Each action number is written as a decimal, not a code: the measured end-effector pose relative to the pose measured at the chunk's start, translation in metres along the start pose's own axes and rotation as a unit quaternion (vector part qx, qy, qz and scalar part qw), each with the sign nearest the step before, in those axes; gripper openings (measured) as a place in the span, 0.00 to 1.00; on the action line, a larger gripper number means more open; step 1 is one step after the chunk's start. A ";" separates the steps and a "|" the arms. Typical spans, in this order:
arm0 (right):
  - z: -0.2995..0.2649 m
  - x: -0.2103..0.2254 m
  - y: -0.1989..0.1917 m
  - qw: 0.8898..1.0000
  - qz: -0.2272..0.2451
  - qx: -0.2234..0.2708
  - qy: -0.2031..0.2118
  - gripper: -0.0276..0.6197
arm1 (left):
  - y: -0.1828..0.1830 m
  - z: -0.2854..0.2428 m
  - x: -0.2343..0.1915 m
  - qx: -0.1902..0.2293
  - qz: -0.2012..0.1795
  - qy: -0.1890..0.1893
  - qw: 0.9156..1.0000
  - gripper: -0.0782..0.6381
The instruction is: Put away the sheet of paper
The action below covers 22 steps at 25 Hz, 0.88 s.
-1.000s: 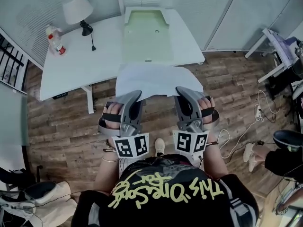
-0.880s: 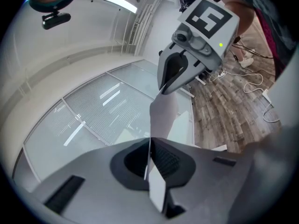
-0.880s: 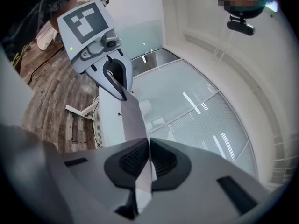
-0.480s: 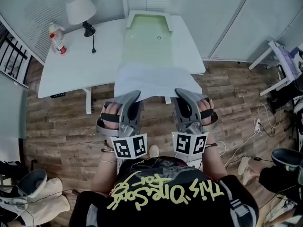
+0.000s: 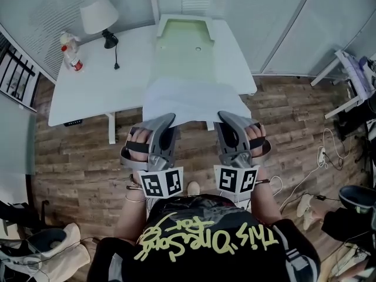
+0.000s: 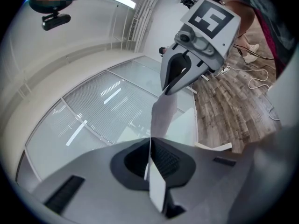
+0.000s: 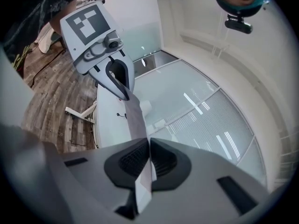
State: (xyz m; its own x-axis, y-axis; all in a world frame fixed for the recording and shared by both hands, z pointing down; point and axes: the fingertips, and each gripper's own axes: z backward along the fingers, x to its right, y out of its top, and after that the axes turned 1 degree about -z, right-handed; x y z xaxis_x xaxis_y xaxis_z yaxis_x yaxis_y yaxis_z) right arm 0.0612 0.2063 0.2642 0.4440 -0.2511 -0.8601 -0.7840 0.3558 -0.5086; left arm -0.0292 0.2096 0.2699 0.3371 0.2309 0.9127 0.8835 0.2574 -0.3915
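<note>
at the near edge of the white table [image 5: 88, 93] the sheet of paper [image 5: 188, 98] stretches crosswise, pinched tight by the left gripper [image 5: 168, 118] and right gripper [image 5: 222, 116], green tray [image 5: 183, 46] straight ahead.

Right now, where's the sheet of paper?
Head view, centre: sheet of paper pinched by left gripper and right gripper at its near corners, reaching over the white table's near edge.

One white paper sheet [image 5: 189, 98], one white table [image 5: 88, 93], one white-shaded lamp [image 5: 98, 13], one pale-green tray [image 5: 183, 40], one red-and-white spray bottle [image 5: 70, 50], two grey grippers: left gripper [image 5: 167, 118], right gripper [image 5: 227, 116].
</note>
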 end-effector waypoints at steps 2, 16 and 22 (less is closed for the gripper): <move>0.000 -0.001 -0.001 1.000 -0.001 0.000 0.000 0.06 | 0.000 -0.001 0.001 -0.001 -0.002 0.000 1.000 0.12; 0.002 0.005 -0.010 1.000 -0.006 0.016 0.011 0.06 | 0.009 -0.006 0.003 -0.013 -0.001 0.001 1.000 0.12; -0.003 0.006 -0.018 1.000 -0.009 0.014 0.009 0.06 | 0.009 -0.016 0.009 -0.010 -0.004 -0.004 1.000 0.12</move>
State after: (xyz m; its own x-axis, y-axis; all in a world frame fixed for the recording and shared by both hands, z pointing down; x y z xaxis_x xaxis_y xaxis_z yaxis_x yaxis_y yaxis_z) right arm 0.0769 0.1958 0.2688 0.4492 -0.2734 -0.8506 -0.7638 0.3763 -0.5243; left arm -0.0128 0.1995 0.2763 0.3277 0.2366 0.9147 0.8926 0.2399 -0.3818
